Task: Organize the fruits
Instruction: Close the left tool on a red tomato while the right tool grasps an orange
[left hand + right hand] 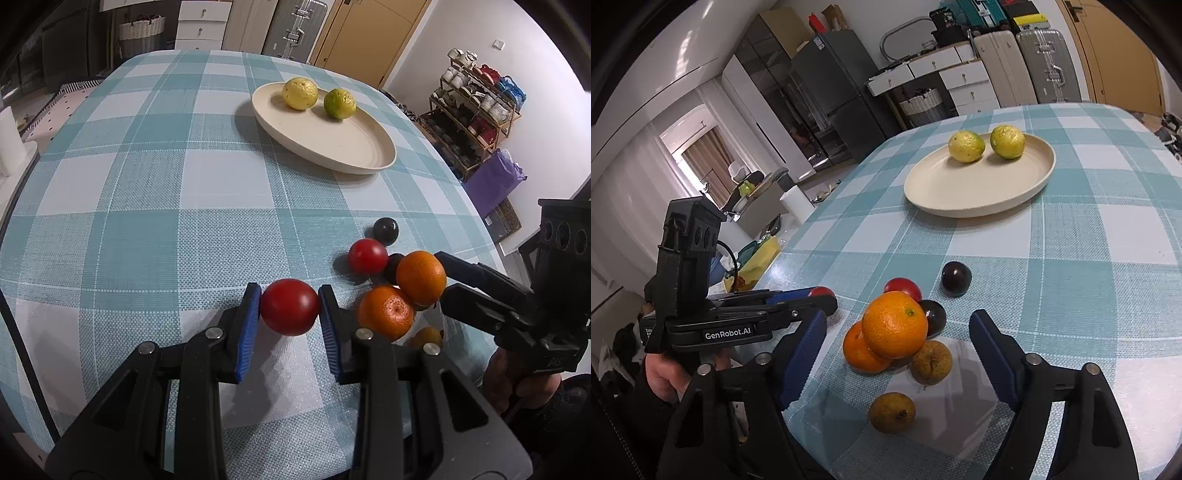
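Observation:
My left gripper (290, 314) is shut on a round red fruit (290, 312) just above the checked tablecloth; in the right wrist view the left gripper (822, 297) shows from the side. My right gripper (899, 343) stands open around the top orange (894, 325) of a small pile, and its pads do not touch it. In the left wrist view the right gripper (448, 280) has its tips at that orange (421, 277). A second orange (860, 350), a red fruit (903, 288), two dark plums (956, 278) and two brownish fruits (931, 362) lie around it.
A cream oval plate (332, 147) farther back holds two yellow-green citrus fruits (300, 93). The table's right edge (476, 206) runs close to the fruit pile, with a shoe rack (476, 110) beyond it. A hand (661, 373) holds the left gripper.

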